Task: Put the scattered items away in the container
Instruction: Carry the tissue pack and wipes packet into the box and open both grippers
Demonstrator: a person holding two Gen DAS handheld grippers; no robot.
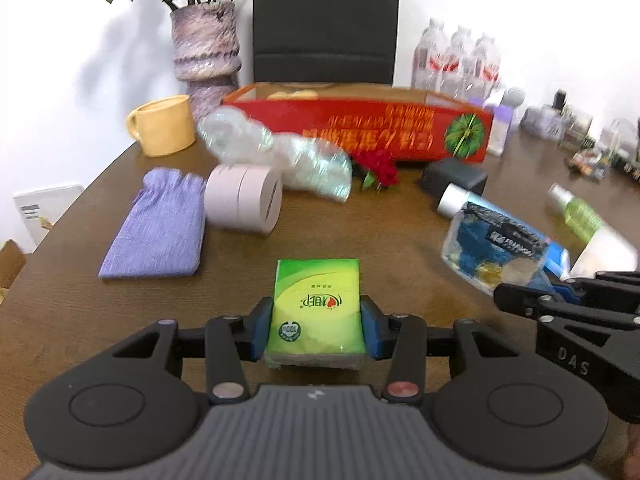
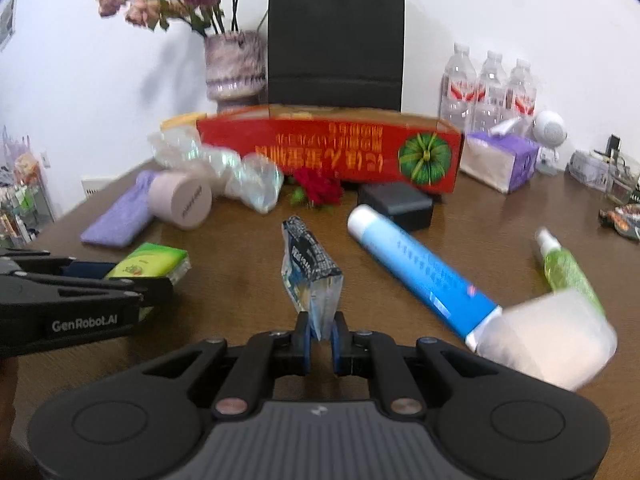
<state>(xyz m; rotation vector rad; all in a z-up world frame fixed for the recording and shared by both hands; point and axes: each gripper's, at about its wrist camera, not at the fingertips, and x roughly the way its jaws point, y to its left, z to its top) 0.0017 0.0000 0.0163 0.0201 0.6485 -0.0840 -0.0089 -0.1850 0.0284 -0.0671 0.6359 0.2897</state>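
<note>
Spanning the whole scene, brown wooden table (image 1: 400,240) carries everything. Red cardboard box (image 1: 360,128), open-topped, sits at the far side, in front of a black paper bag (image 1: 326,20) and next to a purple vase (image 1: 206,48) of dried flowers. Three water bottles (image 2: 488,88) stand at the far right by the wall.

Scattered in front of the box: crumpled clear plastic bottle (image 1: 276,152) lying on its side; purple cloth pouch (image 1: 160,228) flat at left; pale pink tape roll (image 1: 244,198) touching the pouch edge; blue tube (image 2: 420,276) with a clear cap lying diagonally at right; green spray bottle (image 2: 568,268) just beyond it; black case (image 2: 400,200) near the box; red flower (image 2: 318,190) against the box front. Yellow mug (image 1: 164,124) stands left of the box.

Left gripper (image 1: 316,328) clenched on a green tissue pack (image 1: 316,312), blue pads pressing both long sides, pack near the table's near edge. Right gripper (image 2: 322,338) pinched tight on the bottom edge of a blue-and-black snack packet (image 2: 312,276), packet sticking up and forward from the jaws, above mid-table. Neither item is in the box.
</note>
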